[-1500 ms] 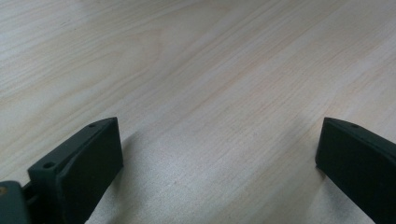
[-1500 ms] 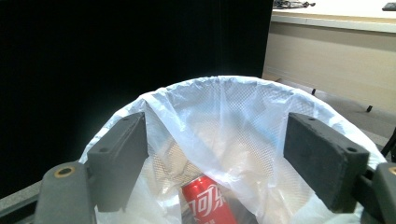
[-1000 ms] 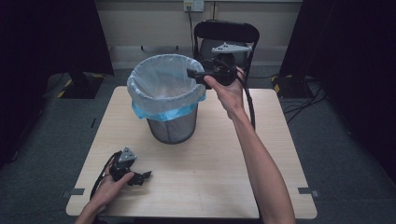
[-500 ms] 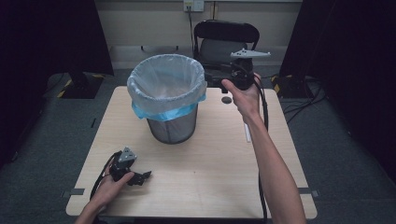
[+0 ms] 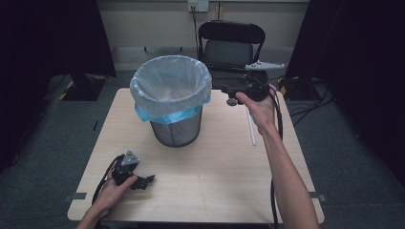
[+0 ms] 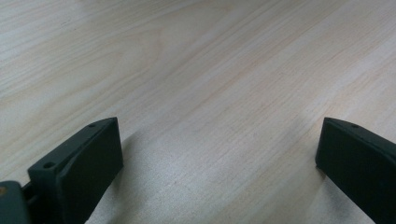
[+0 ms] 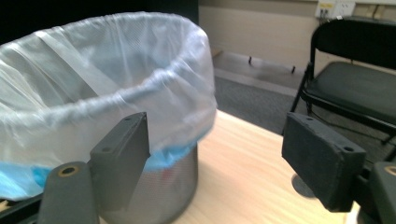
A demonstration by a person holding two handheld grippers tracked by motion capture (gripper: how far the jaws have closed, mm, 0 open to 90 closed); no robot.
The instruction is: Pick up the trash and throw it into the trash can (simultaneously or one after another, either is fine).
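The mesh waste bin (image 5: 173,107) stands on the far-left part of the desk (image 5: 210,167). A translucent liner bag (image 5: 169,83) with a blue hem is folded over its rim; in the right tongs view something reddish shows faintly through the mesh, too dim to identify.

Right tongs (image 5: 231,89): held above the far-right part of the desk, just right of the bin rim and clear of it, pointing left toward the bin. The jaws stand wide apart and have just been closing slightly, with nothing between them.

Left tongs (image 5: 146,181): resting on the near-left part of the desk, well apart from the bin. The jaws stand wide apart over bare wood and hold nothing.

A white stick-like item (image 5: 250,125) lies on the desk at the right, below the right hand (image 5: 258,107); its kind cannot be determined. A dark folding chair (image 5: 231,45) stands beyond the far edge.

Progress assessment: the bin appears fully lined. Both tongs are empty, so no transfer is under way. The white item is the likely remaining thing to collect and drop in the bin.
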